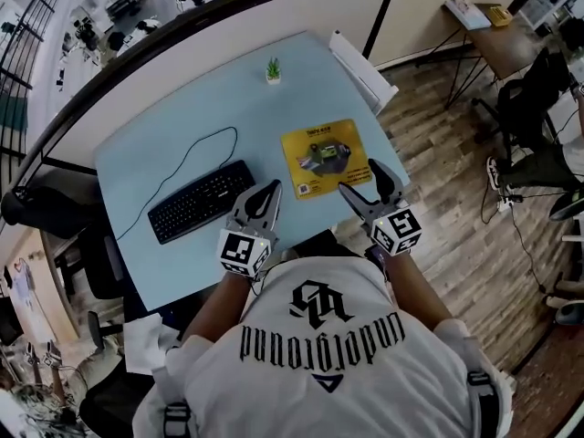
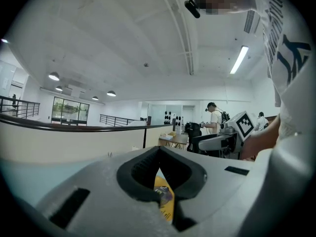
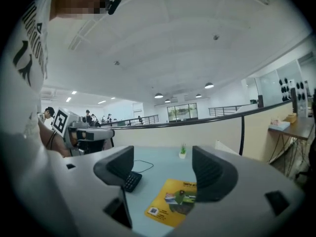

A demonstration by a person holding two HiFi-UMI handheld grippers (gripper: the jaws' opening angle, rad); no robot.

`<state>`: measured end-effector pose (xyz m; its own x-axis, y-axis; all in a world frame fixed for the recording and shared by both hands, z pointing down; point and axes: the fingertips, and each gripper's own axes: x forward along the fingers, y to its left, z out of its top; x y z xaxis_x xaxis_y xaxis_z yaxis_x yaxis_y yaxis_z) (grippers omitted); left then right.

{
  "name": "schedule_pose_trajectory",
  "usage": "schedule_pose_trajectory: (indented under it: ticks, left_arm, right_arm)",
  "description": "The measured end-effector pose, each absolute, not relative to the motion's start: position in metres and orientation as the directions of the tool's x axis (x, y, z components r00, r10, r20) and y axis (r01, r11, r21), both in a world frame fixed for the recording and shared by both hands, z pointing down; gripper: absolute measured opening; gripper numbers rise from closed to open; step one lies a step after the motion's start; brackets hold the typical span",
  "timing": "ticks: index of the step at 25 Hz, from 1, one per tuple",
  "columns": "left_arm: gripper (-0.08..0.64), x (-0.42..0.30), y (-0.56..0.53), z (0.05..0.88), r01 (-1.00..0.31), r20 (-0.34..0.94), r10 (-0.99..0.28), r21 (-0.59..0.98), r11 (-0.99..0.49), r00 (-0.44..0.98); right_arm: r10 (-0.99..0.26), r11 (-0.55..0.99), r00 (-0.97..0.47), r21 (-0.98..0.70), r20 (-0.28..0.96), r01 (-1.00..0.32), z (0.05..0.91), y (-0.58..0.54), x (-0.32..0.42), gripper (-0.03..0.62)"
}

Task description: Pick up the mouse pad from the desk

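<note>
Holding R tongs (image 1: 358, 175) wide, L tongs (image 1: 271, 190) shut & empty; mouse pad (image 1: 321, 158) flat on desk (image 1: 182, 117). To lift it, I'd nip the near edge, low angle.

wear: white short-sleeved T-shirt (image 1: 319, 363), black logo and lettering printed on it | shoulders: dark straps (image 1: 175, 418) on both sides | left tongs (image 1: 265, 190): pale grey shell, black ribbed pads | right tongs (image 1: 358, 176): same grey shell, black ribbed pads | markings: white cube (image 1: 245, 251) with black square markers on each
</note>
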<state>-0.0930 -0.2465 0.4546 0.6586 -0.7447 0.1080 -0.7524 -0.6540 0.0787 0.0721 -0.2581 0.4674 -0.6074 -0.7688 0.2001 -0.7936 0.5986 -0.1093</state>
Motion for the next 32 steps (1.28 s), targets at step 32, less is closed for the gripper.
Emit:
schedule_pose_trajectory:
  ticks: [32]
  left_arm:
    - [0.008,-0.055,-0.352,0.614,-0.815,0.376,-0.727,0.183,-0.549,0.574]
  right_arm:
    - [-0.609,0.529,-0.555,-0.231,0.567,-0.817,0.683,-0.368,0.143,0.351]
